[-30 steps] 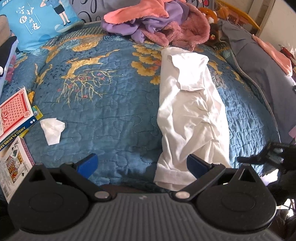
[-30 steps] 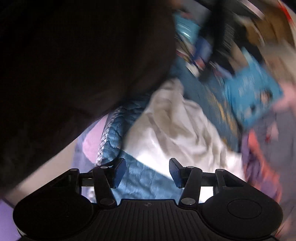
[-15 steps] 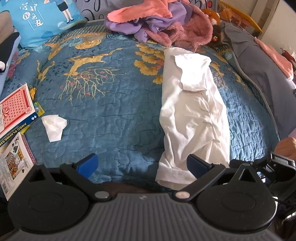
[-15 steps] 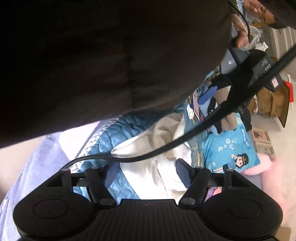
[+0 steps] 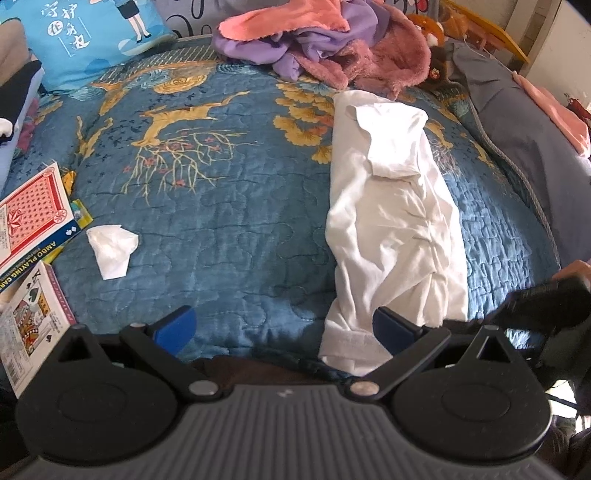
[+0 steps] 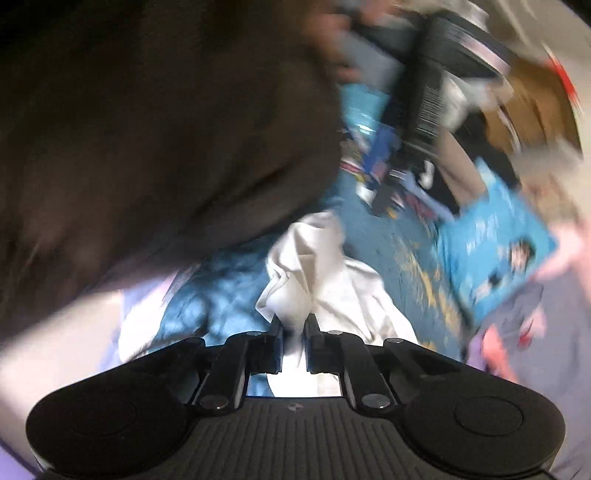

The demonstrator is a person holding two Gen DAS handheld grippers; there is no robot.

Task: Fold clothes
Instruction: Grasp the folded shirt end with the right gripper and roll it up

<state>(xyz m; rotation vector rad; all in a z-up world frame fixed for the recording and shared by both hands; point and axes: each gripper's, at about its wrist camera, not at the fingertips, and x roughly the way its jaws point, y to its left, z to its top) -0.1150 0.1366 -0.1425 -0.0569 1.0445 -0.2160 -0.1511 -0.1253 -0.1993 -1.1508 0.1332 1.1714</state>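
Note:
A white garment (image 5: pixel 391 221) lies folded into a long strip on the blue quilted bedspread (image 5: pixel 221 221), running from the near edge toward the back. My left gripper (image 5: pixel 284 328) is open and empty at the bed's near edge; its right finger sits by the strip's near end. My right gripper (image 6: pixel 293 328) is shut on a fold of the white garment (image 6: pixel 317 280) at its near right side. The right wrist view is blurred, and a dark sleeve (image 6: pixel 147 129) fills its upper left. The right gripper's body shows dark at the right edge of the left wrist view (image 5: pixel 546 306).
A pile of pink and purple clothes (image 5: pixel 325 40) lies at the back of the bed. A crumpled tissue (image 5: pixel 110 247) and playing-card boxes (image 5: pixel 29 221) lie at the left. A blue cushion (image 5: pixel 88 33) is at the back left, grey bedding (image 5: pixel 524 147) at the right.
My right gripper has closed from open onto the white garment's near right part. The left gripper has edged slightly closer to the bed and stayed open.

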